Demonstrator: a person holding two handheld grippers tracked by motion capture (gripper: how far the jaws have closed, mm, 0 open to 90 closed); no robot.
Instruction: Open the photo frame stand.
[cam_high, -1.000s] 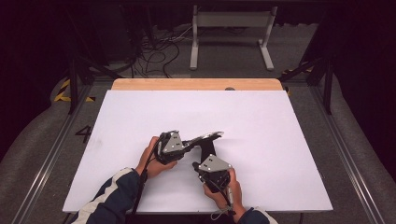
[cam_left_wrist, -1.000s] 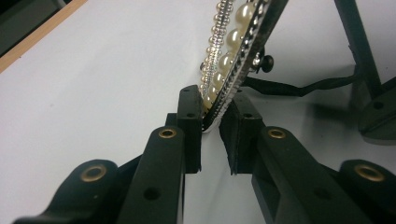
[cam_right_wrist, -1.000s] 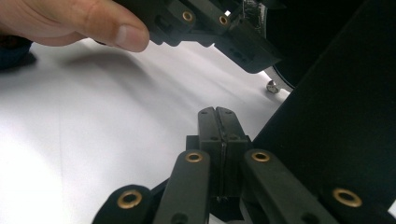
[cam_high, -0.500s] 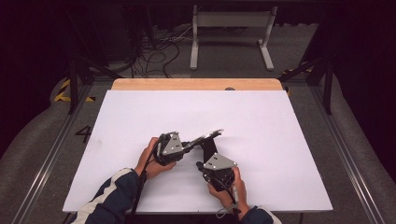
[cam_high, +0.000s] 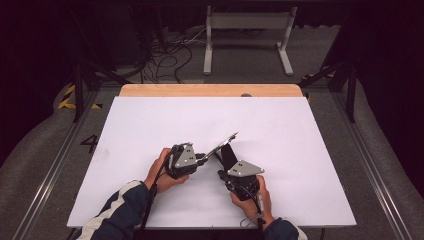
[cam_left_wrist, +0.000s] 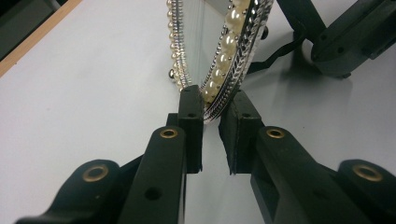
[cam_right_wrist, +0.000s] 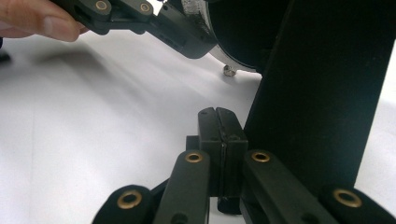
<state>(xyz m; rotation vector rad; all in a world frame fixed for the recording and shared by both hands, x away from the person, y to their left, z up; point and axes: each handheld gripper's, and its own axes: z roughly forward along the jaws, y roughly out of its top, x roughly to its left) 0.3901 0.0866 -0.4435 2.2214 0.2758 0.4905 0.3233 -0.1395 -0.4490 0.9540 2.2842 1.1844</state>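
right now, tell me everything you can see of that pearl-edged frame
The frame has a silvery braided rim lined with pearl-like beads around a glass pane, a black back and a black prop leg. It is held tilted above the white table, its lower edge pinched in the left tool. The shut right tool sits beside the leg.

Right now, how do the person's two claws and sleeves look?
Both claws are black. The left claw and the right claw each carry a grey three-cornered plate on top. In the claw views, the jaw arms show brass-coloured rivets. A black cable trails from the left one. The sleeve is dark blue with white stripes.
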